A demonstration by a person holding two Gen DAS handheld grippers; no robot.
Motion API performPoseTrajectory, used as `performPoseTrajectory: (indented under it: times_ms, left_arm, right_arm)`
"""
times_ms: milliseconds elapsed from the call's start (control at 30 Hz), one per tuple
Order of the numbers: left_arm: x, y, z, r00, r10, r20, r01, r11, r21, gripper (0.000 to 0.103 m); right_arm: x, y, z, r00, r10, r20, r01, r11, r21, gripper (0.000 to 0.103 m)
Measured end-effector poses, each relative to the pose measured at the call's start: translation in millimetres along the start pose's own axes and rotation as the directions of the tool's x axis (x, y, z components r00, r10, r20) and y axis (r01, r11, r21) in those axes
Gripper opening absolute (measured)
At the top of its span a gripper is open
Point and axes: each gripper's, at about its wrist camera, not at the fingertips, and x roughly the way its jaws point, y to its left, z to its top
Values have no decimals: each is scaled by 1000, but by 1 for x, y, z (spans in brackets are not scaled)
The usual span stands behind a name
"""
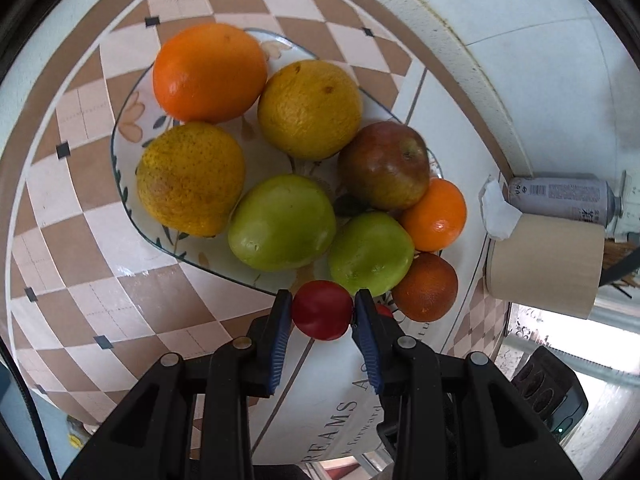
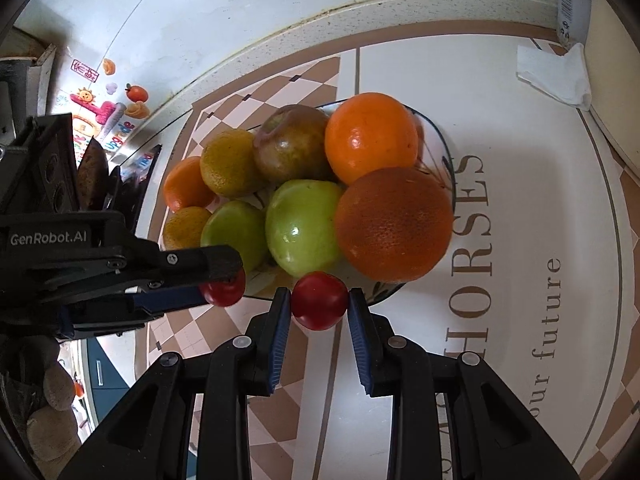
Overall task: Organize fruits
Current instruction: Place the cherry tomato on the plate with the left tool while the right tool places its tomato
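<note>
Left wrist view: the left gripper (image 1: pixel 322 312) is clamped on a small red fruit (image 1: pixel 322 310) just above the near rim of the plate (image 1: pixel 120 148), which is crowded with oranges and green apples (image 1: pixel 282 222) on a checked tablecloth (image 1: pixel 80 216). Right wrist view: the right gripper (image 2: pixel 319 304) pinches a second red fruit (image 2: pixel 319 300) at the plate edge, possibly a cherry tomato. Both seem mid-delivery; next comes finding free gaps before releasing.

Both wrist fisheyes look steeply down along their own jaws from close above the surface (image 1: pixel 132 296), each facing the same heaped fruit plate (image 1: pixel 120 148) from a different side, and the right view also catches the left gripper (image 2: pixel 224 286) at its left.
</note>
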Motion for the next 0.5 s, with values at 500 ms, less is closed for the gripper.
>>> performPoseTrajectory:
  times_ms: [500]
  left_arm:
    - [9,11,1,998,-50,-35,47,995,-89,32]
  right_arm:
    - [-2,-10,4,1000,-11,-3,11,999,41,36]
